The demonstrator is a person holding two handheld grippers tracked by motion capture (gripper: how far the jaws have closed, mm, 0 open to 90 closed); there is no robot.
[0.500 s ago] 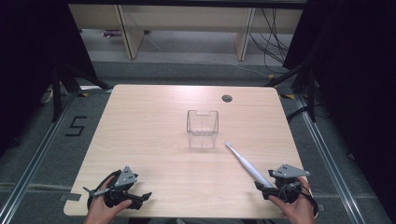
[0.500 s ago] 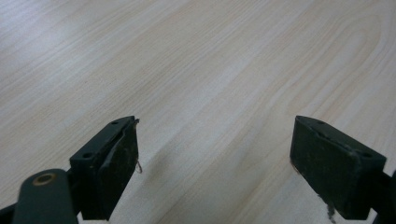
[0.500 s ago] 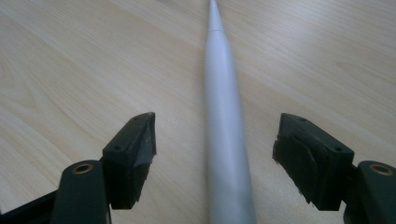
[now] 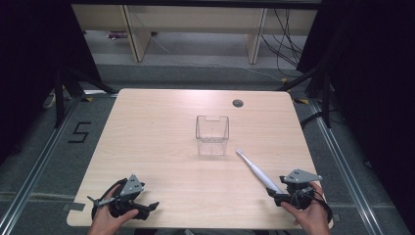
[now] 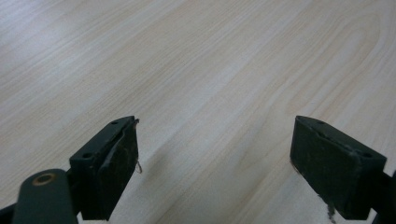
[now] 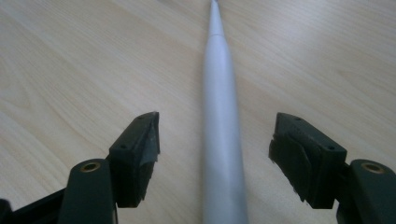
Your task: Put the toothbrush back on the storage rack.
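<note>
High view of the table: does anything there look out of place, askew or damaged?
Nothing is spilled or broken. The clear plastic box stands upright. The long white tapered stick lies diagonally on the light wooden table, between the open jaws of the right claw, untouched.

Bright table, dark surroundings

Even overhead light falls on the table (image 4: 161,142), with black at both sides. Shadows are faint. In the gripper views the near jaws look soft and dim; the wood grain blurs farther off.

- container (image 4: 212,135) on surface (image 4: 156,127), mid, toward far side
- toothbrush (image 4: 258,171) flat, right of container, nearer the person
- toothbrush handle end between right gripper (image 4: 275,195) jaws, untouched
- left gripper (image 4: 147,208) near-left edge
</note>
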